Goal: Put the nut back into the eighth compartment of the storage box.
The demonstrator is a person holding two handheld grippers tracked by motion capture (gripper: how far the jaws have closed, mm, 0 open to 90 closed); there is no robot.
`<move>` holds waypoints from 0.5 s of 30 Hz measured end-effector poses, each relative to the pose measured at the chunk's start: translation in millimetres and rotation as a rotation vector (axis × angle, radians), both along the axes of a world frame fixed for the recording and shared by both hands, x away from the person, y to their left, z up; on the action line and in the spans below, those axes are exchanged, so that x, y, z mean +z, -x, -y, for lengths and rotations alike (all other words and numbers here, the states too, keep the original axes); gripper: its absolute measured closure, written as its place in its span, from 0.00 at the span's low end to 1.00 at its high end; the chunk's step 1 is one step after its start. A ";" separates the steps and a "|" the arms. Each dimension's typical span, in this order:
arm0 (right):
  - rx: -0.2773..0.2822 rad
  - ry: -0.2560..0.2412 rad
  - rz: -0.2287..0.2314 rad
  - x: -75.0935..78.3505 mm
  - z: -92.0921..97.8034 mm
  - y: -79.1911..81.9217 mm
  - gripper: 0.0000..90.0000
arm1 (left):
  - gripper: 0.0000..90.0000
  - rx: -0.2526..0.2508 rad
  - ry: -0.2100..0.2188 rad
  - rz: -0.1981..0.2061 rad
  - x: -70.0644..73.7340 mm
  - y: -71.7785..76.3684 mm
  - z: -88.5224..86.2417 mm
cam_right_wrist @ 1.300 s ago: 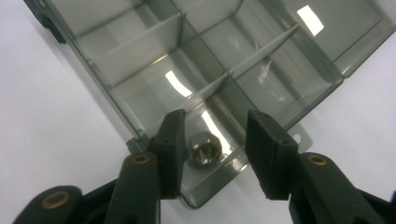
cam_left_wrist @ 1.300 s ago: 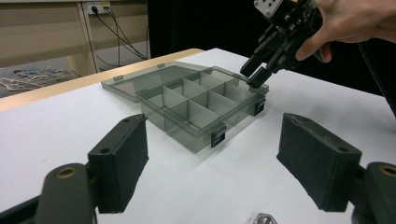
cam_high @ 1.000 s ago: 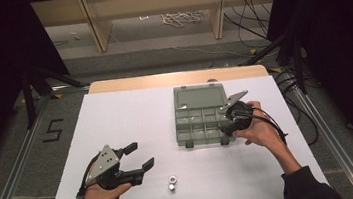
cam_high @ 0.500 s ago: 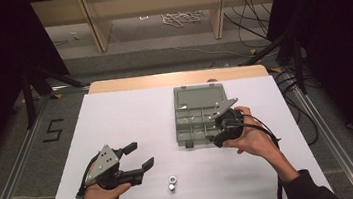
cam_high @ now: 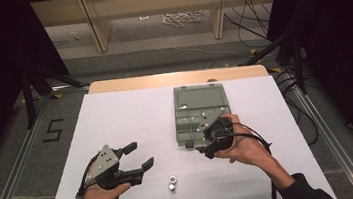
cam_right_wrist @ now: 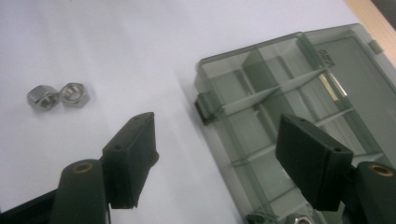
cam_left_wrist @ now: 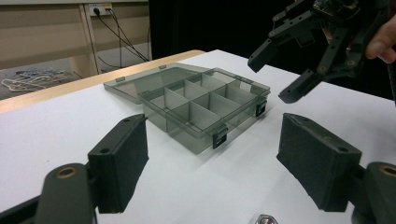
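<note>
An open compartment box (cam_high: 201,114) of smoky clear plastic lies on the white table (cam_high: 126,115), lid folded flat on its far side, and everything else is placed from it. Your right gripper (cam_high: 208,143) hovers at the box's near right corner, jaws spread wide and holding nothing; the right gripper view looks down past them onto the dividers, with what seems a metal nut (cam_right_wrist: 297,219) low in a near compartment. Your left gripper (cam_high: 138,157) hangs well to the near left of the box, jaws likewise apart and empty, facing the latched front wall.

The box looks thin-walled and light, so you should expect it to skate on the smooth table if nudged; its lid hinge and small front latches (cam_left_wrist: 219,138) are the parts likeliest to give, so leave them alone.

Two steel hex nuts (cam_high: 172,182) lie touching each other on the table, off the box's near left corner and between the grippers. They are judged small, hard, dense for their size and slick against the pads, prone to roll or flip out of a loose pinch. Take one across two opposite flats, jaws coming down on either side, and close squarely; the pair sits so close that you may first have to part them.
</note>
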State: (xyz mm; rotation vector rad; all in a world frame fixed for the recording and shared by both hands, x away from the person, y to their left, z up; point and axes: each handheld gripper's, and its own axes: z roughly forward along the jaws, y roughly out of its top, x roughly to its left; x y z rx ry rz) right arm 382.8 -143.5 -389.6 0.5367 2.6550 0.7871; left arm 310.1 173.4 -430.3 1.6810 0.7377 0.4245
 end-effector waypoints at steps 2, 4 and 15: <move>0.013 0.001 0.000 -0.8 -3.4 2.4 0.33 | 0.26 0.004 -0.003 0.004 0.2 0.0 -0.3; 0.024 -0.002 -0.003 -2.6 -7.2 4.9 0.33 | 0.26 -0.004 -0.009 0.012 0.4 -0.5 -0.7; 0.088 0.014 -0.026 -11.8 -24.7 14.9 0.32 | 0.26 -0.001 -0.006 0.012 0.5 -0.4 -0.8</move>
